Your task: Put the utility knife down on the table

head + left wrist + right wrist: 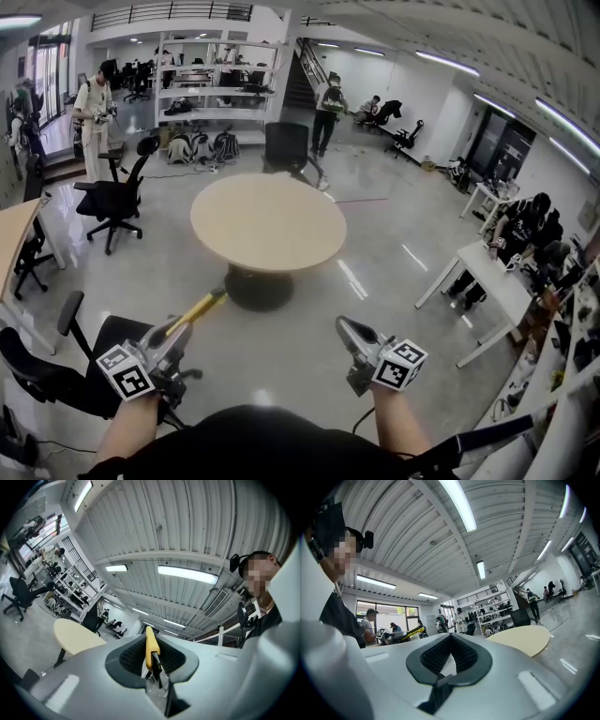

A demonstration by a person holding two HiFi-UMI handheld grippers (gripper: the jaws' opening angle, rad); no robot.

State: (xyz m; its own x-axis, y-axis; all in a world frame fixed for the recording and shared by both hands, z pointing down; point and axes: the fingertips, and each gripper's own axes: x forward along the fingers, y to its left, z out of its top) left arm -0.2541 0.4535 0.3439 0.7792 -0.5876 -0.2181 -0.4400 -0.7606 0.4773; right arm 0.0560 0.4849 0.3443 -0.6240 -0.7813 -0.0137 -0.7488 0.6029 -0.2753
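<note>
The yellow utility knife [199,310] sticks out forward and to the right from my left gripper [183,330], which is shut on its near end. In the left gripper view the knife [150,645] stands on edge between the dark pads, its tip slanting upward. It is held in the air above the floor, short of the round beige table [267,223], which shows at the left in that view [75,637]. My right gripper [345,326] hovers to the right at about the same height, shut with nothing in it [450,637]. The right gripper view also shows the table [522,638].
A black office chair [111,200] stands left of the table and another [52,366] sits close by my left arm. A white desk [487,281] with seated people is at the right. Shelves [202,89] and standing people are at the back.
</note>
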